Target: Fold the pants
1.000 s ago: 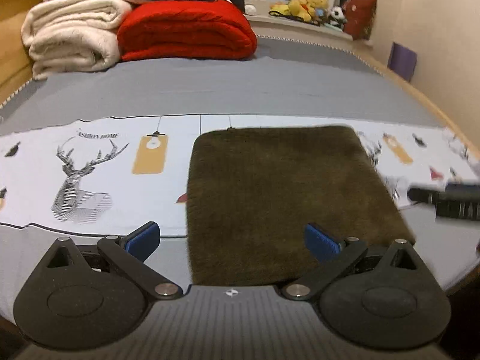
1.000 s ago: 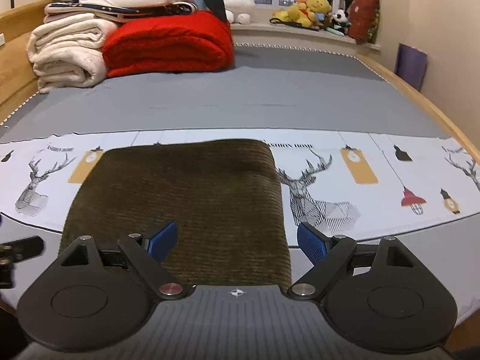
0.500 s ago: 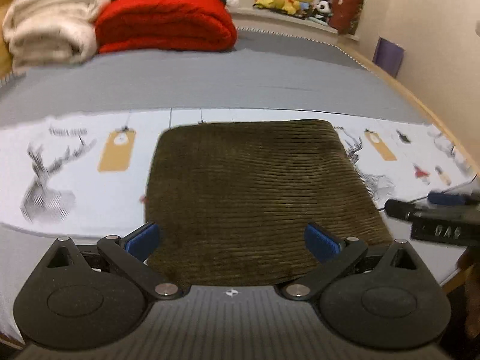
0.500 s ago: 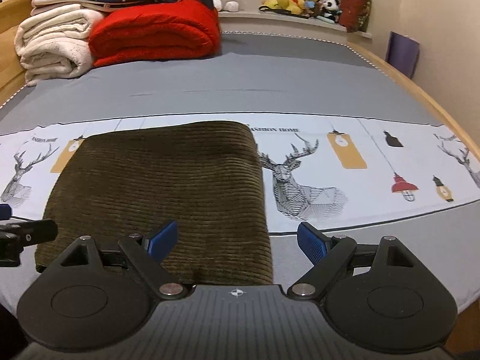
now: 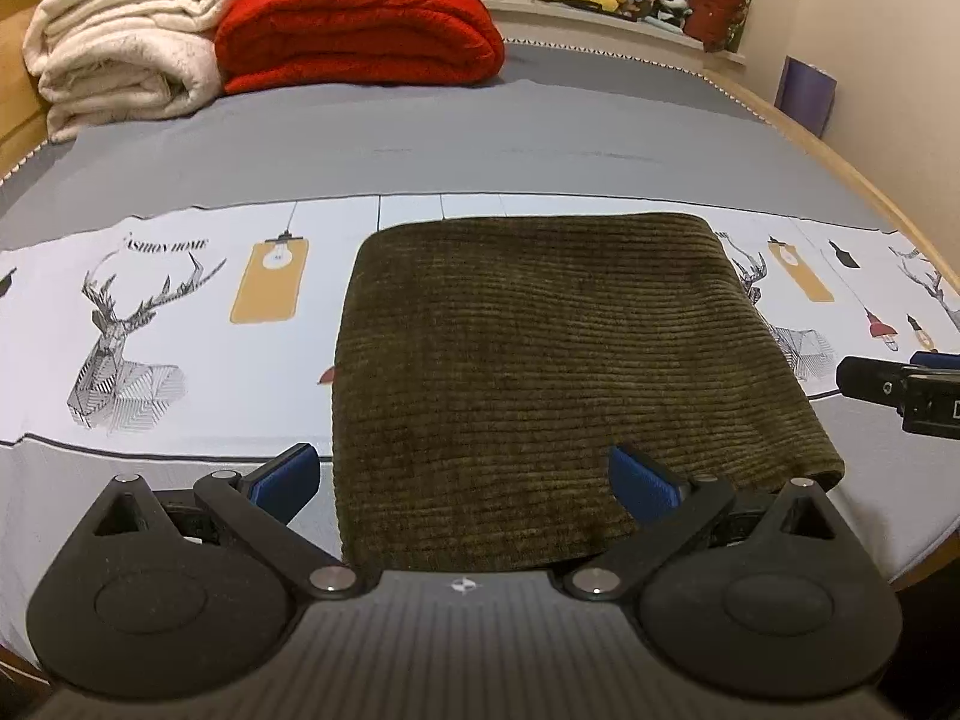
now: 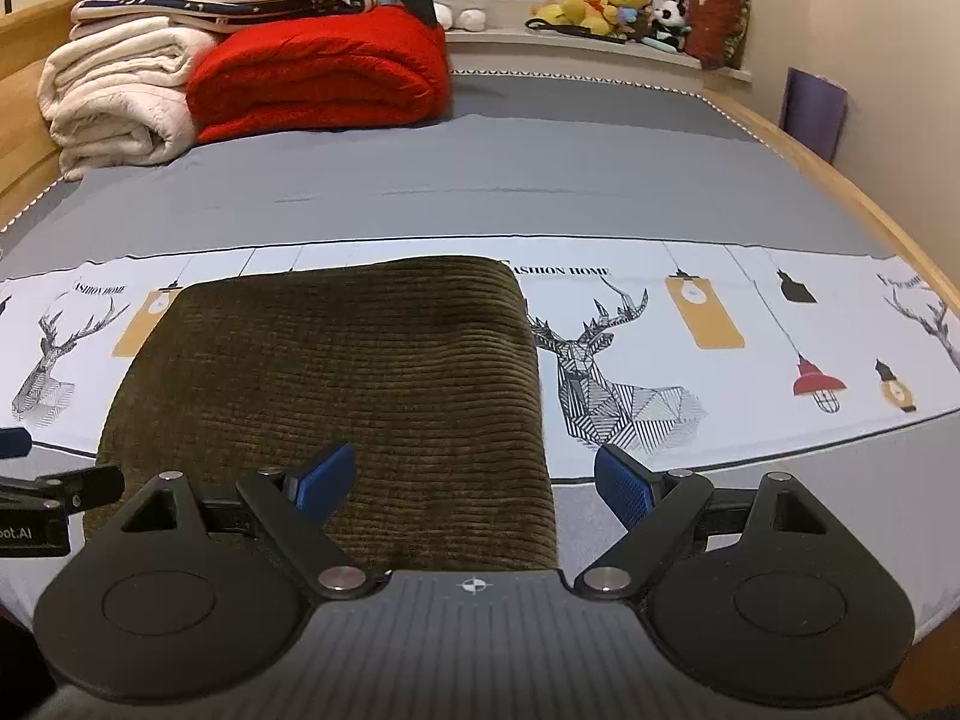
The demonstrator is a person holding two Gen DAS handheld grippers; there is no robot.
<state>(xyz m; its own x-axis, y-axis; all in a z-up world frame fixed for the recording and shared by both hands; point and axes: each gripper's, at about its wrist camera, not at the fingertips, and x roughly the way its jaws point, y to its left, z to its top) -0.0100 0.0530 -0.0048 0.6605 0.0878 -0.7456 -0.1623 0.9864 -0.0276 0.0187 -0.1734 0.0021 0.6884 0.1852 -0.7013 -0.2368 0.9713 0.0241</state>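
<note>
Hovering low over the near edge of the bed, both tongs gape wide with nothing between their blue pads: the left tongs (image 5: pixel 462 474) sit over the near left part of the pants (image 5: pixel 558 372), the right tongs (image 6: pixel 474 474) over their near right corner. Just ahead of both, the pants lie as a neat, flat, olive corduroy rectangle, edges squared and no loose leg showing, so the folding looks finished or very close to it; at most a last smoothing or a lift away seems to remain. Under them runs a white printed strip (image 6: pixel 690 354) with deer heads and lamps, laid across a grey bedsheet (image 6: pixel 510 180). Farther off, ahead and left, a red blanket (image 6: pixel 324 72) sits beside a cream blanket (image 6: pixel 114 102). Beyond, soft toys (image 6: pixel 606 0) line the window sill, with a pale wall to the right.
</note>
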